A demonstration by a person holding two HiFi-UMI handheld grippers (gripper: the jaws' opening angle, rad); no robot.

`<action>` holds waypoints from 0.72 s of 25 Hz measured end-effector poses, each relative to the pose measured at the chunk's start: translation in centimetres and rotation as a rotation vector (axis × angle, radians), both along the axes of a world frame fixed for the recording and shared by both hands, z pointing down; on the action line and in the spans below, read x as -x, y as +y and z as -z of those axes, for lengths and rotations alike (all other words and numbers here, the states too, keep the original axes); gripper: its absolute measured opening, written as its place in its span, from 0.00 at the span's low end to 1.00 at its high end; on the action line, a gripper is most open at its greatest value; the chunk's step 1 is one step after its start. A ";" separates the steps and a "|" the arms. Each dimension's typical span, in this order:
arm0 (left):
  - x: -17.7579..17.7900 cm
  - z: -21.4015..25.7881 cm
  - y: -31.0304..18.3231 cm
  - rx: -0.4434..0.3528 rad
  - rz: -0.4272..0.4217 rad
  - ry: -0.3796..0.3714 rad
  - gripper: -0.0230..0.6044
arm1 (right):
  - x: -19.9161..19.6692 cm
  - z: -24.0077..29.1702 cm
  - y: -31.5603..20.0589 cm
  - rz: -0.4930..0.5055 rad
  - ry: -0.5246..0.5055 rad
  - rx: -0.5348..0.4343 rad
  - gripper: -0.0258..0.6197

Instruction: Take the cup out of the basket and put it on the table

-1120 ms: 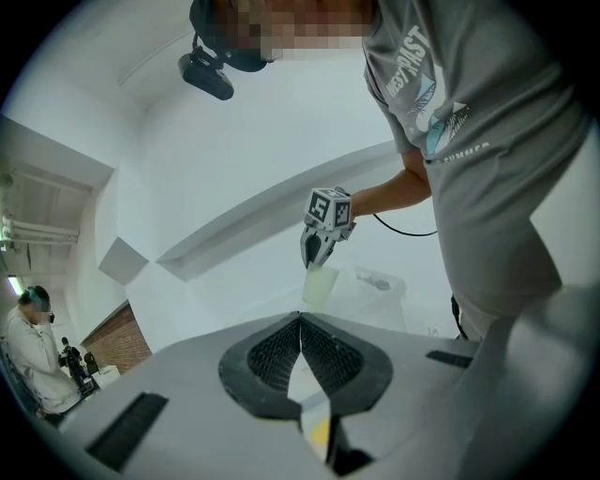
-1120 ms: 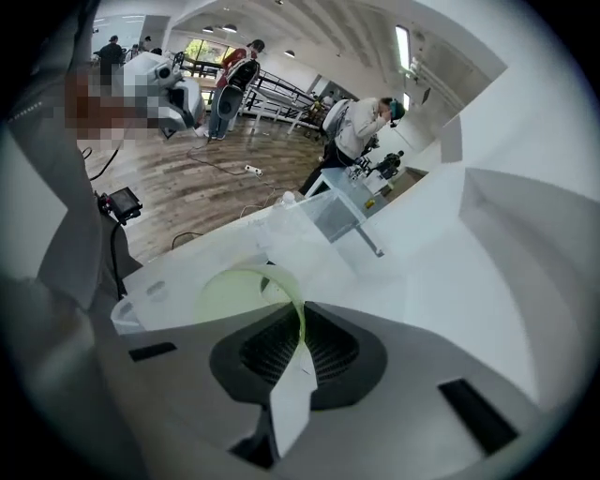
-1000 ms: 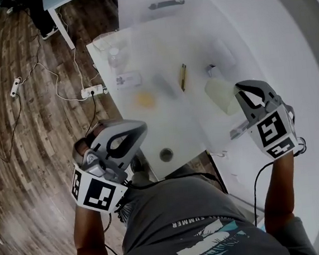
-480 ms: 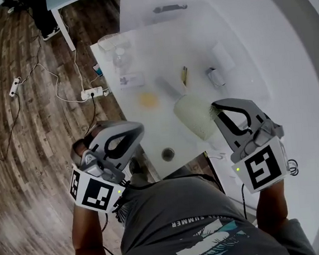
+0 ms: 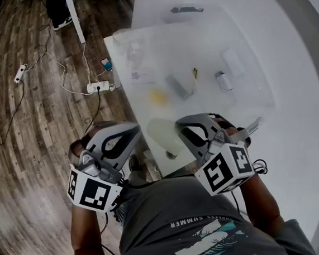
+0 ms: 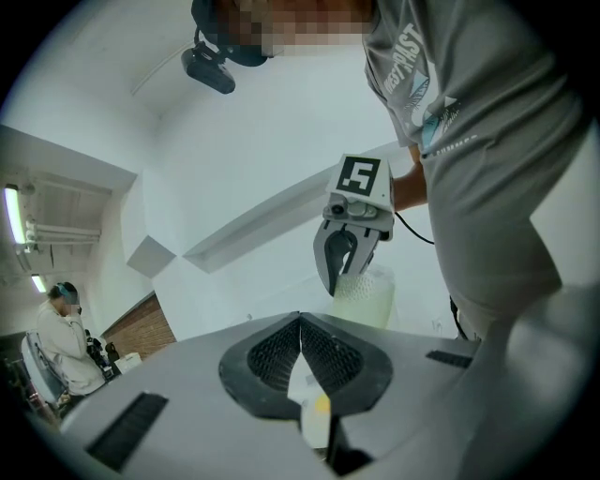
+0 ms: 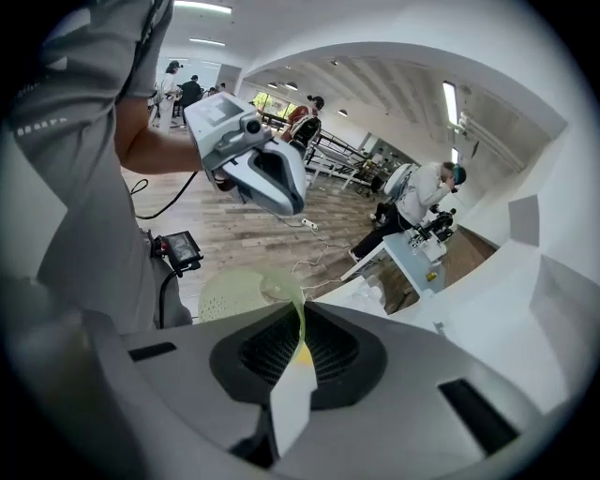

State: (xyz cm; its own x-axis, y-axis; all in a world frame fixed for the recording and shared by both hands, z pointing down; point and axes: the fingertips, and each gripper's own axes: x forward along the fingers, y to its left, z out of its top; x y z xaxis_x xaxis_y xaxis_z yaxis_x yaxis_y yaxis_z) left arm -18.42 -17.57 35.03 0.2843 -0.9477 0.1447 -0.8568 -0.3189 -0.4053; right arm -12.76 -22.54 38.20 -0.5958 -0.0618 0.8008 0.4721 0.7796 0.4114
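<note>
My right gripper (image 5: 179,129) is shut on the rim of a pale green perforated cup (image 5: 162,135), which hangs over the near left corner of the white table (image 5: 252,42). In the right gripper view the thin rim of the cup (image 7: 246,292) is pinched between the pads of the right gripper (image 7: 300,317). From the left gripper view I see the cup (image 6: 366,298) hanging below those fingers (image 6: 330,262). My left gripper (image 5: 133,131) sits just left of the cup, over the floor. Its pads meet in its own view, so the left gripper (image 6: 300,326) is shut and empty. No basket can be made out.
Blurred small things lie farther back on the table: a yellow patch (image 5: 157,96), a grey bar (image 5: 177,87), a small can (image 5: 223,81), a dark handle (image 5: 187,9). A power strip (image 5: 99,86) and cables lie on the wooden floor at the left. People stand in the room behind.
My right gripper has carried the cup leftward and nearer, from the table's right side to its near left corner beside the left gripper. The left gripper shifted only slightly.
</note>
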 end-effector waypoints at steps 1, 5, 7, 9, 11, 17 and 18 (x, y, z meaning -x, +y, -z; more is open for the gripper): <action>0.1 -0.1 0.3 0.002 0.008 0.001 0.05 | 0.1 -1.0 0.2 0.003 0.015 0.008 0.08; 0.5 -0.3 1.4 0.009 0.036 0.006 0.05 | 0.1 -5.5 0.4 -0.006 0.082 0.046 0.08; 0.6 -0.5 1.9 0.014 0.049 0.009 0.05 | -0.1 -7.8 0.2 -0.021 0.122 0.051 0.08; 0.7 -0.6 2.4 0.020 0.060 0.012 0.05 | -0.4 -10.1 -0.3 -0.044 0.159 0.060 0.08; 0.7 -0.8 2.6 0.026 0.070 0.014 0.05 | -0.8 -12.3 -0.9 -0.067 0.193 0.071 0.08; 0.4 -1.7 3.2 0.049 0.091 0.016 0.05 | -2.6 -18.8 -1.6 -0.117 0.315 0.105 0.08; 0.4 -1.8 3.3 0.052 0.093 0.016 0.05 | -2.9 -19.7 -1.6 -0.125 0.335 0.110 0.08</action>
